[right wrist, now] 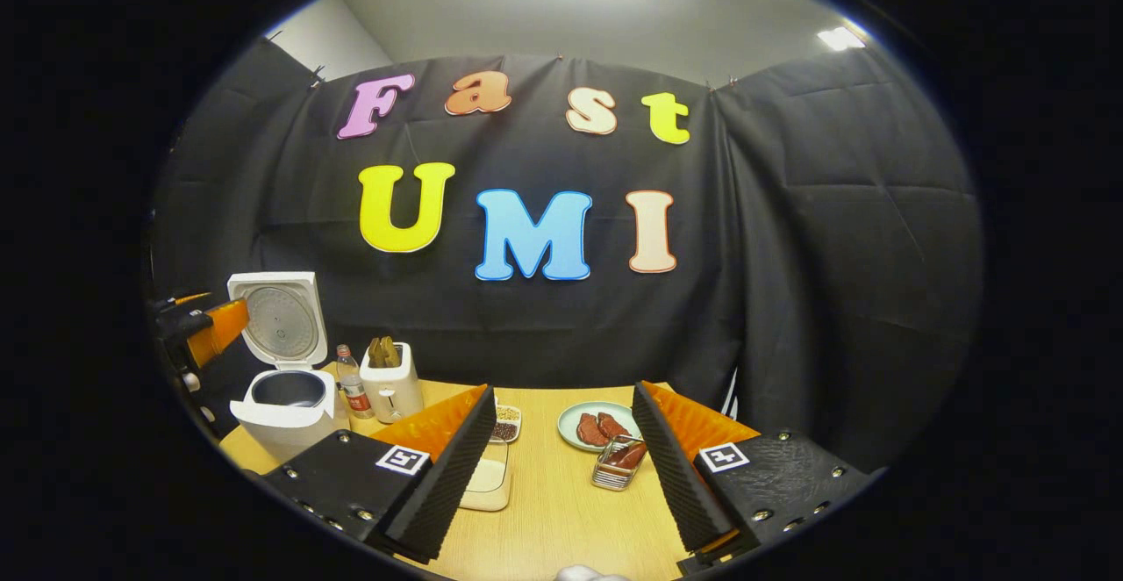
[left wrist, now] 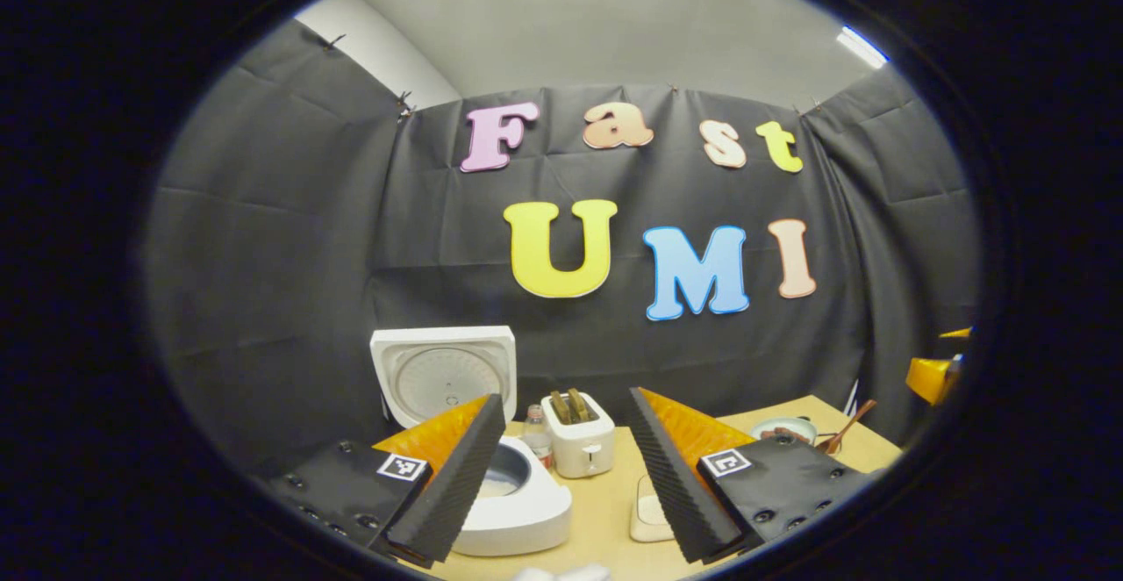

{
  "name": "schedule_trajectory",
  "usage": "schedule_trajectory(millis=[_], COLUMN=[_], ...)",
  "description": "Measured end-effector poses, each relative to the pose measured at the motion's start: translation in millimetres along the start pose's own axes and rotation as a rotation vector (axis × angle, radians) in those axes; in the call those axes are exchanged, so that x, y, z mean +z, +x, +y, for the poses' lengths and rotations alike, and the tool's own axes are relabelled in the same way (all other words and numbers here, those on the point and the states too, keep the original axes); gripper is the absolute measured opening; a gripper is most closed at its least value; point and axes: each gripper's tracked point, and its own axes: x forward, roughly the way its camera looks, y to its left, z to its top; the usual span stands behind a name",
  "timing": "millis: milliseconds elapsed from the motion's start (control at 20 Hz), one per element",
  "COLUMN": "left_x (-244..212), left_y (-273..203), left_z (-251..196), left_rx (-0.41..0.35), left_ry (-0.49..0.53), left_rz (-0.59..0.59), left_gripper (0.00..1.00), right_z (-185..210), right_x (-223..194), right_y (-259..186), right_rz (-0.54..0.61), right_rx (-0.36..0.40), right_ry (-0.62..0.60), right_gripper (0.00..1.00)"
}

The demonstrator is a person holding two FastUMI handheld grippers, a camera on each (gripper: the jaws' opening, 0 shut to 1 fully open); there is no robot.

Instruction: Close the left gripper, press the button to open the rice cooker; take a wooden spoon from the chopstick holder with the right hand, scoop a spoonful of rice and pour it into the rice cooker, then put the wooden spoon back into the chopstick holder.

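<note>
1. The rice cooker (left wrist: 513, 511) stands open on the wooden table (left wrist: 605, 520), its white lid (left wrist: 443, 375) upright behind the pot; in the right gripper view it sits at the table's left end (right wrist: 285, 410).
2. The left gripper (left wrist: 566, 476) hangs just in front of the cooker with its fingers spread wide and nothing between them; its left finger overlaps the cooker's rim.
3. The right gripper (right wrist: 561, 467) is well right of the cooker, fingers spread wide and empty, over bare table.
4. A white toaster (left wrist: 579, 445) with bread in its slots stands just right of the cooker, with a small bottle (left wrist: 535, 432) between them.
5. A wooden spoon (left wrist: 847, 427) leans near a bowl (left wrist: 783, 428) far right of the cooker; I cannot tell what holds it.
6. A plate (right wrist: 570, 414) carrying reddish pieces and a wire holder (right wrist: 618, 462) lie right of the toaster.
</note>
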Motion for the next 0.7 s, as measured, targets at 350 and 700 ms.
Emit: schedule_trajectory(millis=[350,700], left_x=[-6,-22], left_y=[-4,15], left_z=[-37,-59], left_rx=[-0.052,-0.029], left_ry=[-0.003,0.018], left_rz=[0.012,0.038], left_gripper=[0.99,0.99], right_z=[-46,-99], right_x=[-88,-158], right_y=[26,137], right_rz=[0.122,0.201], right_rx=[-0.069,-0.127], right_ry=[0.107,0.239], right_gripper=[0.96,0.96])
